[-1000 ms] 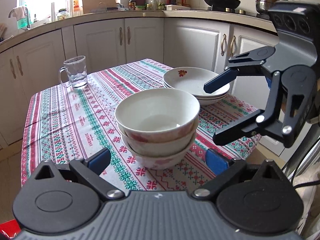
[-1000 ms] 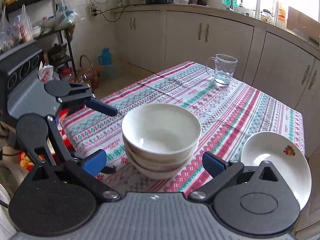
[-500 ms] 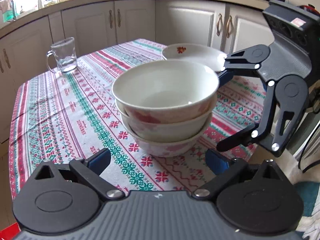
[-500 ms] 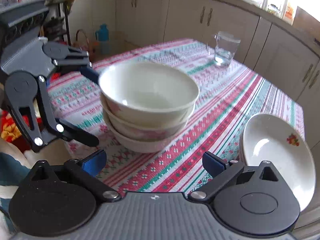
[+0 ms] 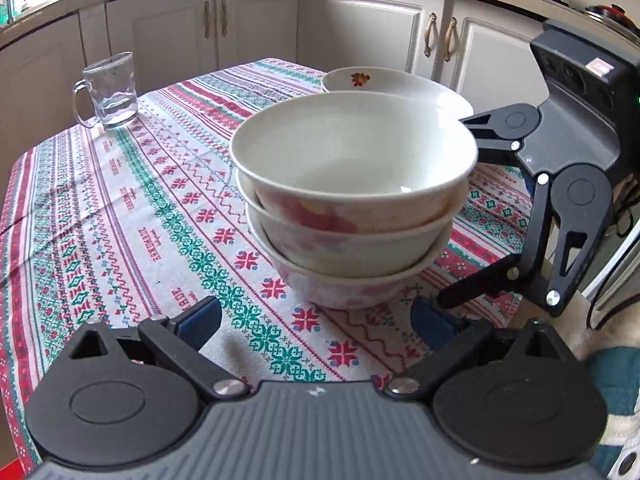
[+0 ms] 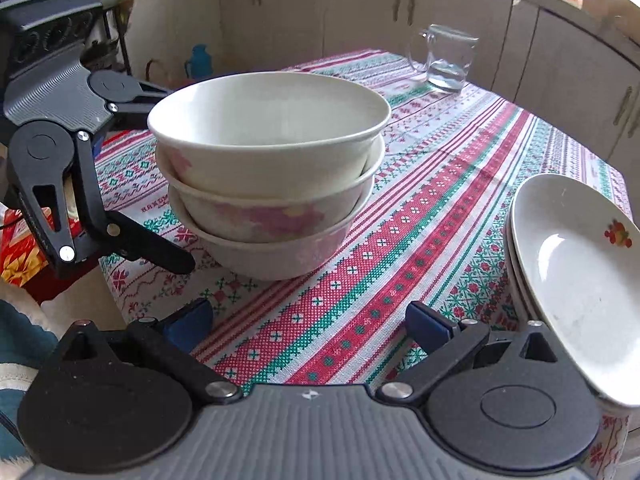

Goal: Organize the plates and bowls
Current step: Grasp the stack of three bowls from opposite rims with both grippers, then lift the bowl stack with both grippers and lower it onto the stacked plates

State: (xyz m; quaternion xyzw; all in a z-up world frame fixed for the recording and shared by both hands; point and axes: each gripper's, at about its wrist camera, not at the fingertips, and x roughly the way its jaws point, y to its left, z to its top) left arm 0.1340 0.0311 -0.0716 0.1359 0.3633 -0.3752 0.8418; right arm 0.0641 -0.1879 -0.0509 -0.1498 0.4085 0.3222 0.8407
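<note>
Three nested bowls (image 5: 352,200) are flanked on the tablecloth (image 5: 120,208), beside the plate stack (image 6: 576,264), by the wide-open, empty left gripper (image 5: 316,316) and right gripper (image 6: 308,320); an uneven squeeze could tip them.

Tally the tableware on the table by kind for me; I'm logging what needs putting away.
Bowls: 3, nested in one stack.
Plates: 3, in one stack, counted from the rims in the right wrist view.
Glass mug: 1.
Total: 7.
</note>
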